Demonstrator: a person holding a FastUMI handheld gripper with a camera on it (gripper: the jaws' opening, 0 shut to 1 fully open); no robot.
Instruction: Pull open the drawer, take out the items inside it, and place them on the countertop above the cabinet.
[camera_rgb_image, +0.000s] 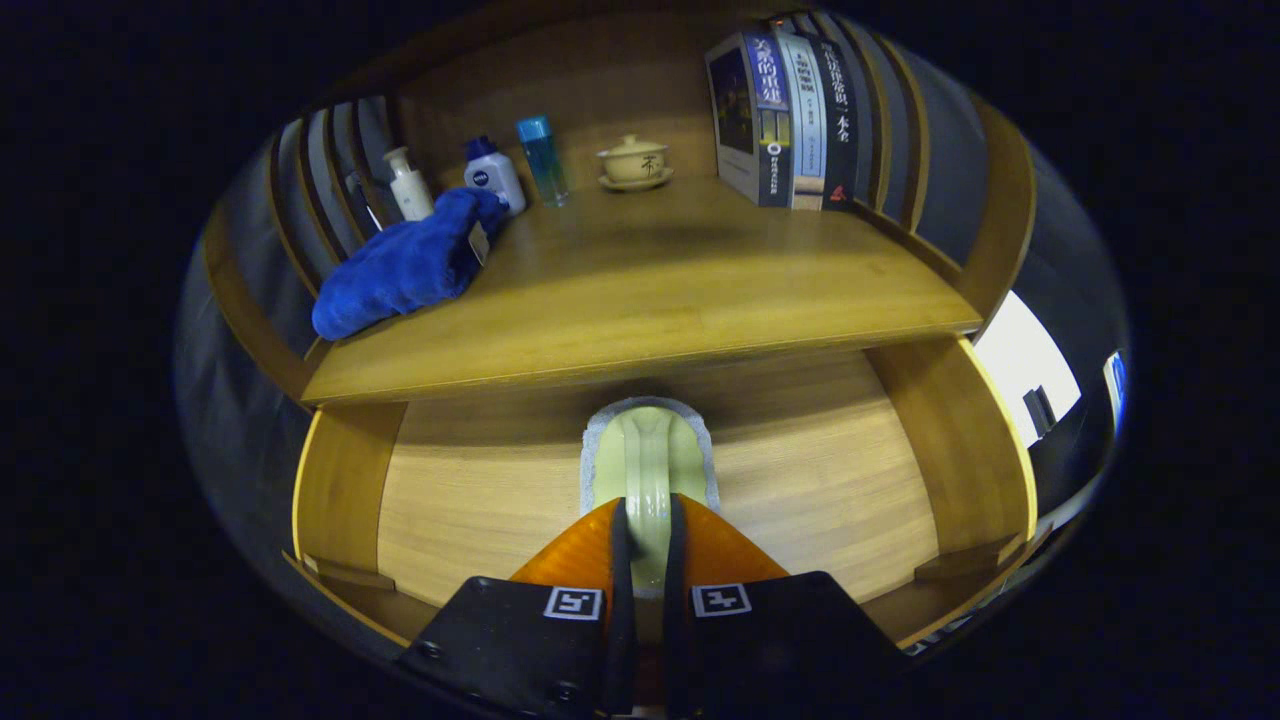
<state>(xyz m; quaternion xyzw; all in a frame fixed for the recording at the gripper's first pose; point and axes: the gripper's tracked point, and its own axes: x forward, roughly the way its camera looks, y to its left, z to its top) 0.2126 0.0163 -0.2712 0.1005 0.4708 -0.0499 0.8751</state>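
A gripper (648, 535) reaches down into an open wooden drawer (480, 500), its two fingers drawn close together around a pale green item with a grey fuzzy border, which looks like a sponge or scouring pad (648, 455). The fingers appear to pinch the raised middle ridge of the pad at its near end, while the rest of it stretches ahead of them, over the drawer floor and toward the back of the drawer; whether it rests on the floor or is already lifted is hard to tell. Directly above the far end of the pad runs the front edge of the surface (640, 300), the cabinet top where the item should end up. On that surface lie a blue towel (405, 265) on the left and, behind it, a white pump bottle (408, 185), a white bottle with a dark cap (494, 175) and a clear blue bottle (543, 160), then a small lidded cup on a saucer (633, 162) in the middle and upright books (785, 120) on the right. The main risk seems to be lifting straight up, which would likely catch the pad on the overhanging edge and drag it from the narrow pinch. A soft pad may also bend or slip free. When setting it down, a careless sweep could knock over the bottles or the cup.
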